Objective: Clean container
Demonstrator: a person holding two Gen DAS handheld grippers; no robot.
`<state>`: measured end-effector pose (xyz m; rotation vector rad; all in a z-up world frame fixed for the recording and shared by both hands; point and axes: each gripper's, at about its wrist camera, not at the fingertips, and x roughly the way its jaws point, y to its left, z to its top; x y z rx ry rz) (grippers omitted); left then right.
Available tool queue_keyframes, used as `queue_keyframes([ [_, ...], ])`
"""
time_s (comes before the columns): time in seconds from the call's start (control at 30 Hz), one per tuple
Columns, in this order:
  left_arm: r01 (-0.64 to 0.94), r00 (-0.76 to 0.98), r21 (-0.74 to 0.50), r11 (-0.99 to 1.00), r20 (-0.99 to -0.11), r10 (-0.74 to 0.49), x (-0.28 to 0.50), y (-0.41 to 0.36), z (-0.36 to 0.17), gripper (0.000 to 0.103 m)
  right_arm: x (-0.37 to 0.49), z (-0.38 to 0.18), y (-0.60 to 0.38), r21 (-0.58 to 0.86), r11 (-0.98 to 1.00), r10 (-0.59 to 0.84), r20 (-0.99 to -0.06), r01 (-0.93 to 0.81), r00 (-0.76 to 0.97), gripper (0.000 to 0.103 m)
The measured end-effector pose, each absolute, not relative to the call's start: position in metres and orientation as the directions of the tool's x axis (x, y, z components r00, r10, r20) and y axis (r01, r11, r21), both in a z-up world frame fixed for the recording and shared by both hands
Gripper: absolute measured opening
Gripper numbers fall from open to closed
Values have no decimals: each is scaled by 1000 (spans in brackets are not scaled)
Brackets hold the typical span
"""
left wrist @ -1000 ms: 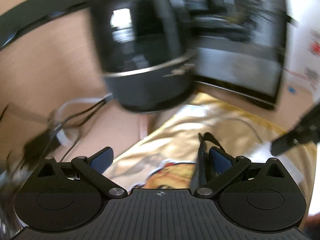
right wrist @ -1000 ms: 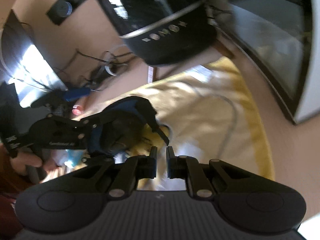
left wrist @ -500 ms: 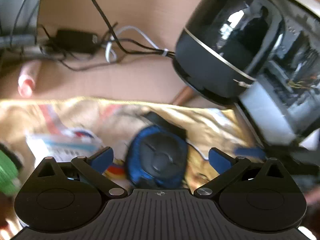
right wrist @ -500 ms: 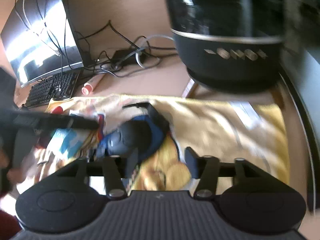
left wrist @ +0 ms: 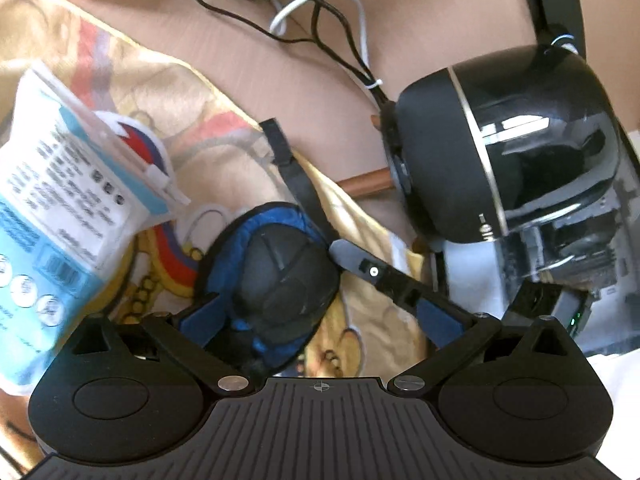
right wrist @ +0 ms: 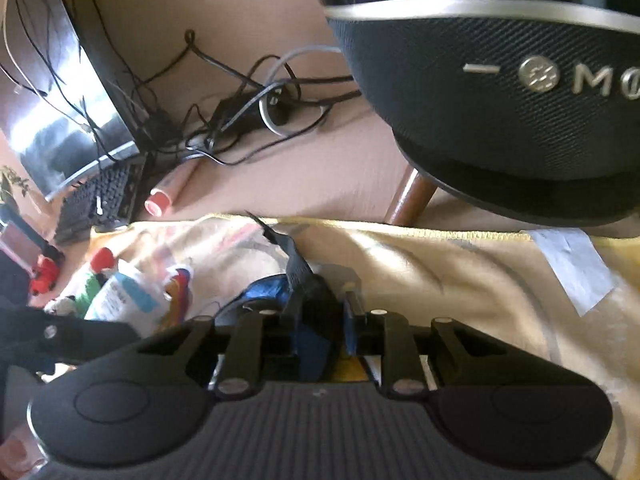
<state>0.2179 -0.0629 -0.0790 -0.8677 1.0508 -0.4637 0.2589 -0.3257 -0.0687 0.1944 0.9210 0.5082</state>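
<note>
A small round blue-and-black case (left wrist: 276, 280) with a black strap (left wrist: 296, 176) lies on a yellow printed cloth (left wrist: 192, 152). My left gripper (left wrist: 316, 316) is open, its blue pads on either side of the case's near half. My right gripper (right wrist: 320, 312) is closed around the case's far edge (right wrist: 264, 288); one of its fingers shows in the left wrist view (left wrist: 372, 268) touching the case's right side. A blue-and-white wipes packet (left wrist: 60, 208) lies left of the case, and it also shows in the right wrist view (right wrist: 120, 296).
A large black round speaker (left wrist: 512, 140) stands to the right on wooden legs (right wrist: 412, 196). Tangled cables (left wrist: 304, 20) and an adapter lie on the beige table behind. A monitor (right wrist: 60, 80), keyboard (right wrist: 100, 200) and small bottles (right wrist: 100, 264) are at the left.
My left gripper has moved closer, so the case sits between its pads. My right gripper has moved forward and narrowed its fingers onto the case's edge.
</note>
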Motion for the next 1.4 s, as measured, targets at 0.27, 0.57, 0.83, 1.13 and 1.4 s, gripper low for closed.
queue_keyframes([
  [0.27,17,300,-889,457,-431,-851,199,-119,-64,103,217,-40,-371,425,851,525,-660,-309,538,7],
  [0.57,-64,491,-787,614,-560,-667,185,-63,-43,103,195,-44,-387,379,872,489,-673,-309,554,34],
  [0.83,-225,524,-806,547,-574,-629,201,-30,-69,103,228,-65,-340,348,859,505,-699,-376,506,57],
  [1.13,-251,624,-788,562,-575,-529,187,-21,-60,103,240,-72,-326,360,851,518,-700,-382,492,59],
  [1.4,-305,552,-764,568,-628,-548,205,-33,-71,103,235,-75,-333,401,843,535,-699,-359,476,62],
])
